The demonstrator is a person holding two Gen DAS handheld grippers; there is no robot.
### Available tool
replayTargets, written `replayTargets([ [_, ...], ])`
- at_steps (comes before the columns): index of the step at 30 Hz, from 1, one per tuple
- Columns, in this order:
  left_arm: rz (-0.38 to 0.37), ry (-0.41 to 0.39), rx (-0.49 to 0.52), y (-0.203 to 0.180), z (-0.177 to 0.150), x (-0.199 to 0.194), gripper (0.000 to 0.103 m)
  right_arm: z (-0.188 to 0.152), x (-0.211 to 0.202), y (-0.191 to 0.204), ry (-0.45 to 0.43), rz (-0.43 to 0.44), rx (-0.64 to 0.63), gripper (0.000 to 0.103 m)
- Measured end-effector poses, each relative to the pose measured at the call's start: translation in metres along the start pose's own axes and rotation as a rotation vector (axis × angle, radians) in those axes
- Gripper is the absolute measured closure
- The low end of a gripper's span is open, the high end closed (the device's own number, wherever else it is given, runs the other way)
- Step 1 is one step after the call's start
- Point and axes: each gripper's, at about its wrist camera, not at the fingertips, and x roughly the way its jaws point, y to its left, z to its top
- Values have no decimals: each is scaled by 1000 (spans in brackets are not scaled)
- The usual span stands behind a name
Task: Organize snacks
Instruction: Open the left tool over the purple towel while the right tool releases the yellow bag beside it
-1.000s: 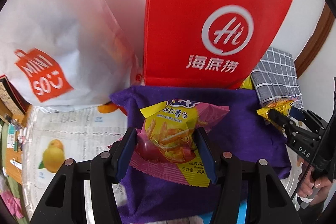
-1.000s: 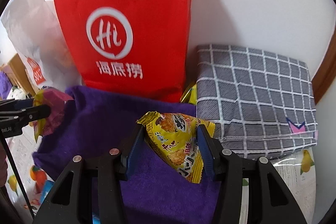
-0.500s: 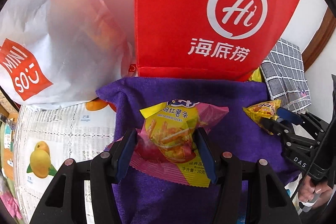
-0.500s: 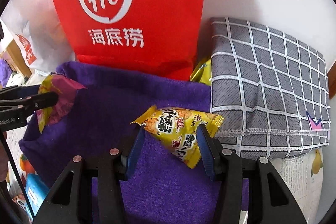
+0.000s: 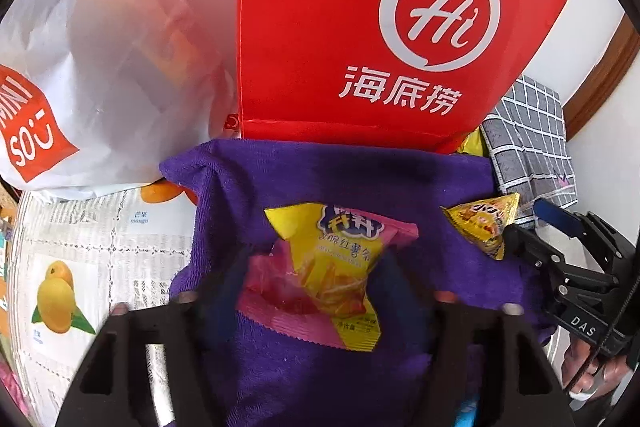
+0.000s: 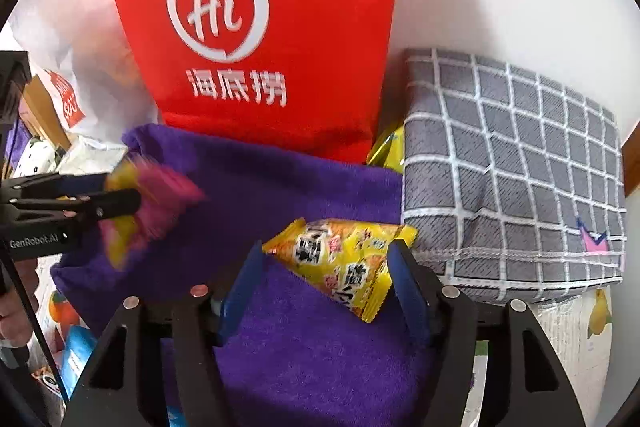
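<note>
Both packets set down side by side on the purple towel (image 5: 344, 171), evidently the sorting spot for the snacks.

Left gripper (image 5: 312, 279): fingers just been opening, now spread wide and blurred, the pink-and-yellow sweet-potato packet (image 5: 332, 267) lying loose between them, apparently no longer pressed. Packet at the middle of the towel, label up, top edge toward 12 o'clock where the red paper bag (image 5: 360, 27) stands upright against the wall.

Right gripper (image 6: 324, 279): fingers likewise just been opening, standing apart either side of the yellow triangular packet (image 6: 344, 259); packet resting on the towel, its 3 o'clock tip touching or nearly touching one blue pad, no squeeze visible. Folded grey checked cloth (image 6: 512, 171) just beside it at 3 o'clock.

White shopping bag (image 5: 100, 67) at 10 o'clock in the left view, fruit-printed bench cover (image 5: 80, 267) at 8 o'clock.

Judged: release step, both drops about complete; next likely lifting clear without dragging either packet.
</note>
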Motion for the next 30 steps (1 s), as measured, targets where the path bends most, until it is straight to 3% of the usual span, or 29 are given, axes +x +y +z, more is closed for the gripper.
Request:
replayTargets([
  [6,0,-42,-1,-4,-9,-31,24,-4,-31,13,-78,-93,-27,37],
  [15,16,-148,51,-14,-50,-108,24,-22,-96,29,-149,-115,16,37],
  [30,-24,-206,75,-43,-131,-191,24,-105,-216,37,-203,-45,131,37],
])
